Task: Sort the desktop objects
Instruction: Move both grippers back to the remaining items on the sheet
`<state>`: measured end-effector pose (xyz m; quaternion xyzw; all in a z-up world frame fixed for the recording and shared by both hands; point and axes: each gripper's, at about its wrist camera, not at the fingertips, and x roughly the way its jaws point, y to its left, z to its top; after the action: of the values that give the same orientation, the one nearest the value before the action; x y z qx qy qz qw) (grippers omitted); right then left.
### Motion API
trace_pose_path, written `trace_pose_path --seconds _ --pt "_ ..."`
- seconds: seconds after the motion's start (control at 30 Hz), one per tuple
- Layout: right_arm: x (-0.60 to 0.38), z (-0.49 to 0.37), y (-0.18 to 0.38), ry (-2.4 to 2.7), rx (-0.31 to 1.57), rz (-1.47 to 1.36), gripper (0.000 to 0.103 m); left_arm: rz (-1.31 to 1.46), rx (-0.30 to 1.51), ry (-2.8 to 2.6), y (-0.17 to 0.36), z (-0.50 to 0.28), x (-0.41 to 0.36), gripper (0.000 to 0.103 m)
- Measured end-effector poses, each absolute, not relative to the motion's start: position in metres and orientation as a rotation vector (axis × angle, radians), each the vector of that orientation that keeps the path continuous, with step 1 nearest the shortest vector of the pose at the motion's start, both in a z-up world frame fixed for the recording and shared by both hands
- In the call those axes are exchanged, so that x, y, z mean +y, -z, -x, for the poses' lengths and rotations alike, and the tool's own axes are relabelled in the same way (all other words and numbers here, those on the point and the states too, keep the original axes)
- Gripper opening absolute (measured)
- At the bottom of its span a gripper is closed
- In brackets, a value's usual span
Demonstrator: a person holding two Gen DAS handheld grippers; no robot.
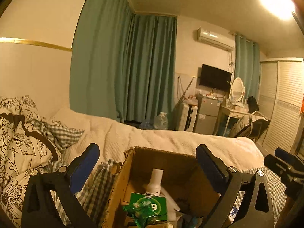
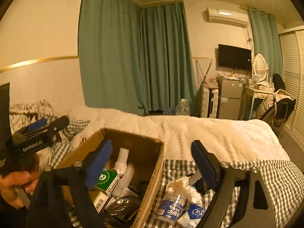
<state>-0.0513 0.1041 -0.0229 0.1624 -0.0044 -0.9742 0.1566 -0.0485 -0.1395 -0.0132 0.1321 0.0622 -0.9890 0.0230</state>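
Note:
A cardboard box stands open on the bed. It holds a white bottle, a green carton and a crumpled green wrapper. My left gripper hovers over the box, open and empty. In the right wrist view my right gripper is open and empty above the box's right wall. Right of the box, a clear bottle with a blue label, a white tissue wad and a blue-white packet lie on the checked sheet. A hand holds the left gripper.
A white blanket covers the bed beyond the box. Floral pillows are piled at the left. Green curtains, a small fridge, a dressing table, a chair and a wardrobe line the far side.

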Motion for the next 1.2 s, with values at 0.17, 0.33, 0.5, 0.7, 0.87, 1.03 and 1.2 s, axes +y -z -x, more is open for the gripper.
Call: trace_pose_path --seconds 0.17,0.33,0.5,0.7,0.87,1.03,1.2 --pt "0.119 0.041 0.009 2.827 -0.023 -0.405 0.100 -0.412 0.145 3.052 0.009 0.041 -0.127 0.103" --pt "0.133 0.029 0.000 2.864 -0.008 -0.359 0.103 -0.436 0.193 3.075 0.007 0.037 -0.119 0.103" --pt "0.152 0.021 -0.001 2.902 -0.005 -0.347 0.103 -0.438 0.184 3.086 0.007 0.031 -0.102 0.103" --pt "0.170 0.016 -0.002 2.922 -0.003 -0.354 0.103 -0.484 0.181 3.082 0.014 0.029 -0.077 0.103" --pt "0.187 0.018 0.001 2.935 -0.038 -0.377 0.103 -0.494 0.153 3.087 0.022 0.025 -0.055 0.103" --pt "0.201 0.023 0.005 2.930 -0.044 -0.402 0.103 -0.496 0.160 3.067 0.028 0.020 -0.034 0.103" --pt "0.219 0.028 0.015 2.931 -0.063 -0.421 0.103 -0.493 0.075 3.084 0.036 0.010 -0.002 0.103"
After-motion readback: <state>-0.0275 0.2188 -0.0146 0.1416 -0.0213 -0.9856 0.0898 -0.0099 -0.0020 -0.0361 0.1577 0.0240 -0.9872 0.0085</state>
